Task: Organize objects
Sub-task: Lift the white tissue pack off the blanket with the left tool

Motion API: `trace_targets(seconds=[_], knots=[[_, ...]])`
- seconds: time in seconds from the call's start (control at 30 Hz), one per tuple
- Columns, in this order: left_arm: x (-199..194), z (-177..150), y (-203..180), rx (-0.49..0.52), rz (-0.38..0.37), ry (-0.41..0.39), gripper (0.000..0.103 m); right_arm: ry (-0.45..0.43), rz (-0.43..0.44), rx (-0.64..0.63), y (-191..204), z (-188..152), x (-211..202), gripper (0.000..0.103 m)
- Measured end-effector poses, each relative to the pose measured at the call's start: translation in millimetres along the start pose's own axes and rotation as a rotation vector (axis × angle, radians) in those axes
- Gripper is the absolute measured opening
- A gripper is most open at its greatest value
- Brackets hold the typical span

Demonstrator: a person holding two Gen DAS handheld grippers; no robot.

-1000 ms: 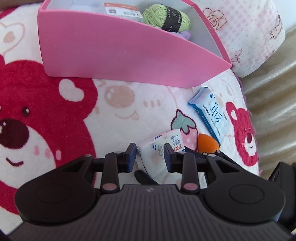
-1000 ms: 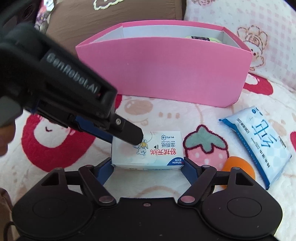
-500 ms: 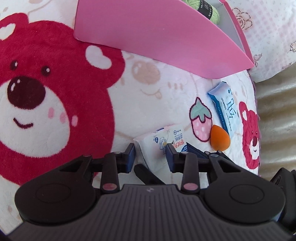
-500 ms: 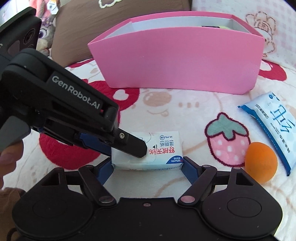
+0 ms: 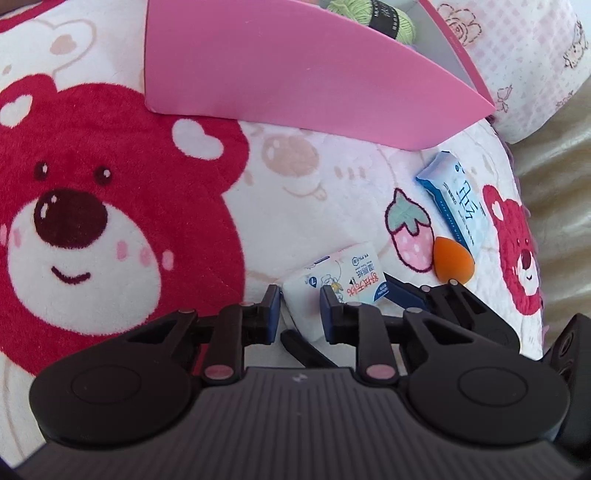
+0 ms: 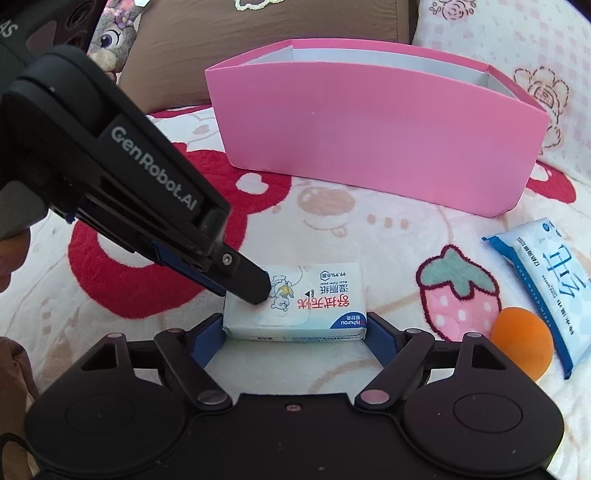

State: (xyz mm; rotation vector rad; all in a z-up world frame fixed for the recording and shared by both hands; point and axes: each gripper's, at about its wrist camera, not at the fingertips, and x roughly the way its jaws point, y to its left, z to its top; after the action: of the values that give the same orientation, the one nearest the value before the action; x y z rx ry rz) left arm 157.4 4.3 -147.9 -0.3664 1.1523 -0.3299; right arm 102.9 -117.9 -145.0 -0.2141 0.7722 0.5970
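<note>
A small white wipes pack [image 5: 343, 273] [image 6: 317, 299] sits low over the bear-print blanket. My right gripper [image 6: 295, 328] spans its length, blue pads pressed on both ends. My left gripper [image 5: 300, 306] comes in from the upper left in the right wrist view. Its jaws are closing, pinched on the pack's left end [image 6: 255, 291]. The pink box [image 5: 295, 74] [image 6: 369, 140] stands behind, with green yarn [image 5: 369, 14] inside. A light-blue wipes pack [image 5: 461, 199] [image 6: 546, 288] and an orange sponge [image 5: 452, 260] [image 6: 521, 343] lie to the right.
The blanket [image 5: 110, 184] covers a soft surface whose right edge drops off past the light-blue pack. A brown pillow [image 6: 258, 48] and a pink checked pillow [image 5: 517, 55] lie behind the box. A plush toy [image 6: 107, 40] sits at the back left.
The white pack has shifted left, away from the strawberry print, staying between both grippers' fingers. The left gripper's view swung down and left, then tilted back up a little.
</note>
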Motion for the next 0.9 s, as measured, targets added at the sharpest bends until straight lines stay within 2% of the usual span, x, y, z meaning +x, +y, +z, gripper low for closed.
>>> trace_targets(seconds=[0.27,0.6,0.73,0.9], knots=[[-11.8,0.9,-1.2,-0.038,-0.031,0.007,0.022,0.037,0.003,0.035,-0.2,11.2,-14.7,0.084],[-47.6,1.2,-13.2,-0.002,-0.057,-0.028,0.024,0.037,0.048,0.111,-3.1,27.4,-47.7,0.085],[-62.3,1.3,-18.1,0.024,-0.066,-0.039,0.024,0.027,0.055,0.108,2.0,33.4,-60.9,0.085],[-79.6,0.4,-32.6,0.119,-0.012,-0.072,0.026,-0.01,0.053,0.097,13.1,40.4,-79.3,0.085]])
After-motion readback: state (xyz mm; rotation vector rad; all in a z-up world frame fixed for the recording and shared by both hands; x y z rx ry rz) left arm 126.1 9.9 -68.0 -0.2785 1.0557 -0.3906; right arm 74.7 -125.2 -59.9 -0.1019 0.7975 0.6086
